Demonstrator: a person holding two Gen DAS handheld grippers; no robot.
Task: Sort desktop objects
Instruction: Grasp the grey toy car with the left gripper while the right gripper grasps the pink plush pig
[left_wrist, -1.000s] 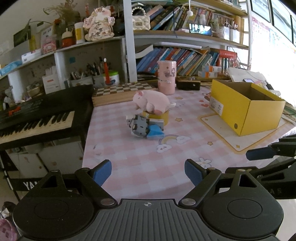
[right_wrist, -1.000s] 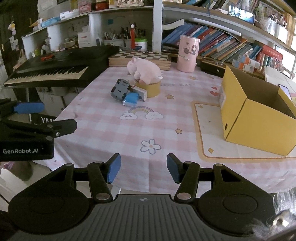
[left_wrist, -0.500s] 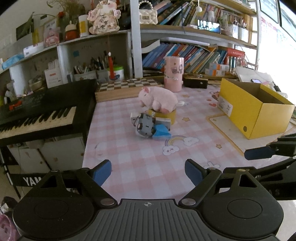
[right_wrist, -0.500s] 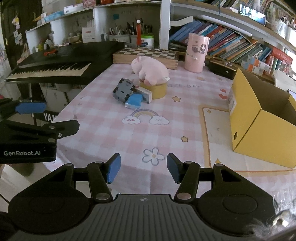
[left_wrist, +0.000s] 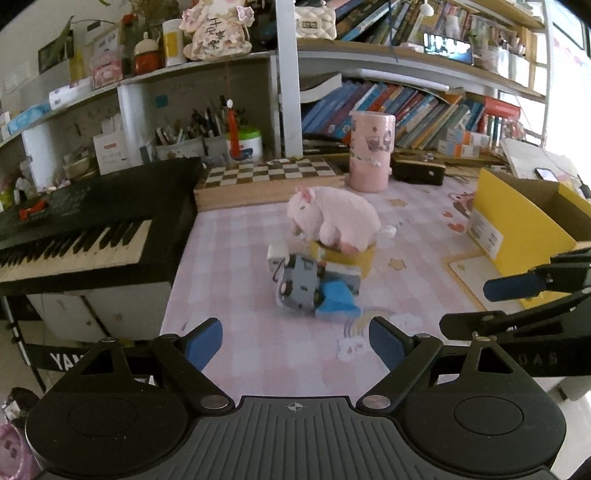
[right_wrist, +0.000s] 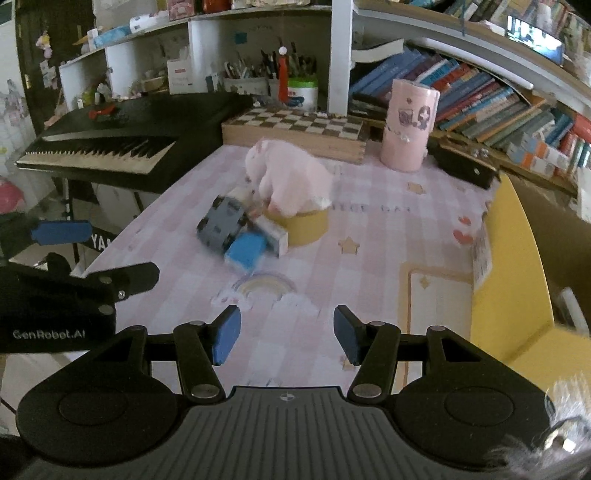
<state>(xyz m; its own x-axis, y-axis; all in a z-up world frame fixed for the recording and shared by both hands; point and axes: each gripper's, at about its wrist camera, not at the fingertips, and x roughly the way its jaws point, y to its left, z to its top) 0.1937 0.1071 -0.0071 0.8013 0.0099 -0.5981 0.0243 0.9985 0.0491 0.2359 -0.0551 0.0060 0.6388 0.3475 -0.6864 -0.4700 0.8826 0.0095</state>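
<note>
Mid-frame, a pink plush pig (left_wrist: 334, 218) lies atop a yellow tape roll (left_wrist: 351, 256); a grey toy car (left_wrist: 299, 284) leans on a blue block (left_wrist: 338, 301), touching.

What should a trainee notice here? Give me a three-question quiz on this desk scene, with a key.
1. True or false: the pink plush pig lies on top of the yellow tape roll.
2. Which side of the pink checked tablecloth holds the open yellow cardboard box in the right wrist view: A left, B right, C centre?
3. Fill in: the left hand-held gripper and the right hand-held gripper are both ____, holding nothing.

Key: 1 true; 2 B; 3 open.
</note>
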